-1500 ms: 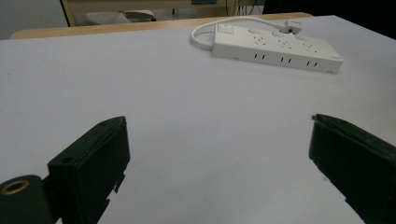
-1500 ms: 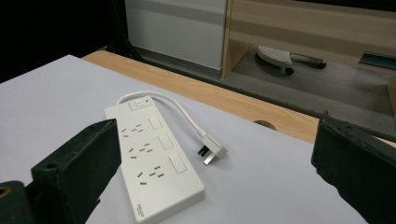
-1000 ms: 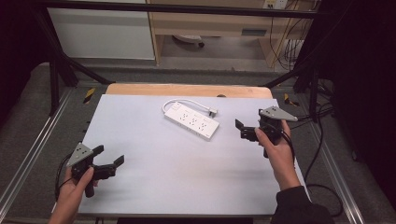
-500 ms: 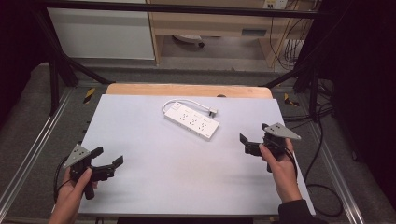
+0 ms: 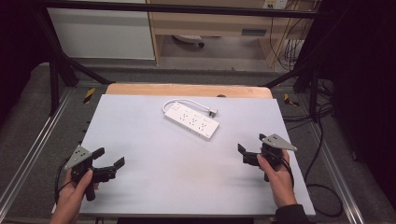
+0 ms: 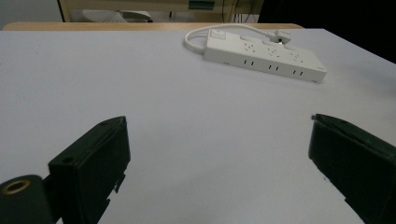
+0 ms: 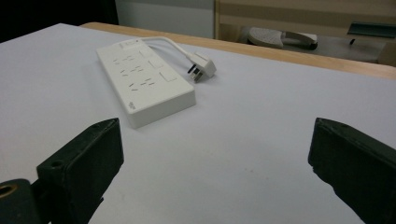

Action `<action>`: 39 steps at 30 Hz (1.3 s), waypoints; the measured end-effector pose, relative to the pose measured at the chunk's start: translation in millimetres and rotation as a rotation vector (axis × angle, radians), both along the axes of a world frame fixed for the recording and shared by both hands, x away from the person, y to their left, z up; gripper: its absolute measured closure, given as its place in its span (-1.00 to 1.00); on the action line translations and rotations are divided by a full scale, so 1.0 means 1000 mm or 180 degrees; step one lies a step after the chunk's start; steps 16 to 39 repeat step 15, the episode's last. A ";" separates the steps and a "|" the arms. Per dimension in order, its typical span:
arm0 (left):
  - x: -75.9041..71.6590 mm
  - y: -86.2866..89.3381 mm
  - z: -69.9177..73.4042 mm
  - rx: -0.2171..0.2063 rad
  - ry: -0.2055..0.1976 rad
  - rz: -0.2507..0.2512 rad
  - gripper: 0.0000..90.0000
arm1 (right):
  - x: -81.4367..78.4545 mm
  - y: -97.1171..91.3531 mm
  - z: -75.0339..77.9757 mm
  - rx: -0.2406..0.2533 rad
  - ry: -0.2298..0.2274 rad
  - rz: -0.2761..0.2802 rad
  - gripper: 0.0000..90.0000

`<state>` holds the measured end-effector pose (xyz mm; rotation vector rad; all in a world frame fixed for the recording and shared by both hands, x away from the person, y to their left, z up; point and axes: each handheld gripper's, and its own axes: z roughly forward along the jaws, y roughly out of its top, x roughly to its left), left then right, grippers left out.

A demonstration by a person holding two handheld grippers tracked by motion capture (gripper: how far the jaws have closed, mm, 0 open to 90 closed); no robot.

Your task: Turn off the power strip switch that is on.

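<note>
A white power strip (image 5: 191, 122) lies flat at the back middle of the white tabletop (image 5: 154, 182), its short cord looped round to a plug (image 5: 212, 111) resting beside it. My left gripper (image 5: 109, 157) sits low at the front left, open and empty, pointing toward the strip (image 6: 264, 53) far ahead. My right gripper (image 5: 243, 154) is at the front right, also open with nothing between its jaws. In the right gripper view the strip (image 7: 144, 77) and plug (image 7: 203, 65) lie ahead to the left, well beyond the jaws.
A wooden strip (image 5: 187, 89) borders the table's far edge. Black frame bars and cables (image 5: 322, 186) run along the right side on the floor. A white cabinet (image 5: 102, 32) stands behind the table.
My right gripper has drawn back from beside the power strip toward the front right of the table. The left gripper has barely moved.
</note>
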<state>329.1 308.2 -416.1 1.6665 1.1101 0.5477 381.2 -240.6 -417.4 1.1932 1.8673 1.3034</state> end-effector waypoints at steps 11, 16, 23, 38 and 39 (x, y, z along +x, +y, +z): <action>0.001 -0.002 -0.001 0.0023 0.0006 -0.0031 -0.88 | 0.009 0.024 -0.022 -0.0186 0.0249 0.0161 -0.92; 0.002 -0.002 -0.001 0.0026 0.0008 -0.0028 -0.88 | 0.017 0.031 -0.028 -0.0469 0.0419 0.0055 -0.91; 0.002 -0.002 -0.001 0.0026 0.0008 -0.0028 -0.88 | 0.017 0.031 -0.028 -0.0469 0.0419 0.0055 -0.91; 0.002 -0.002 -0.001 0.0026 0.0008 -0.0028 -0.88 | 0.017 0.031 -0.028 -0.0469 0.0419 0.0055 -0.91; 0.002 -0.002 -0.001 0.0026 0.0008 -0.0028 -0.88 | 0.017 0.031 -0.028 -0.0469 0.0419 0.0055 -0.91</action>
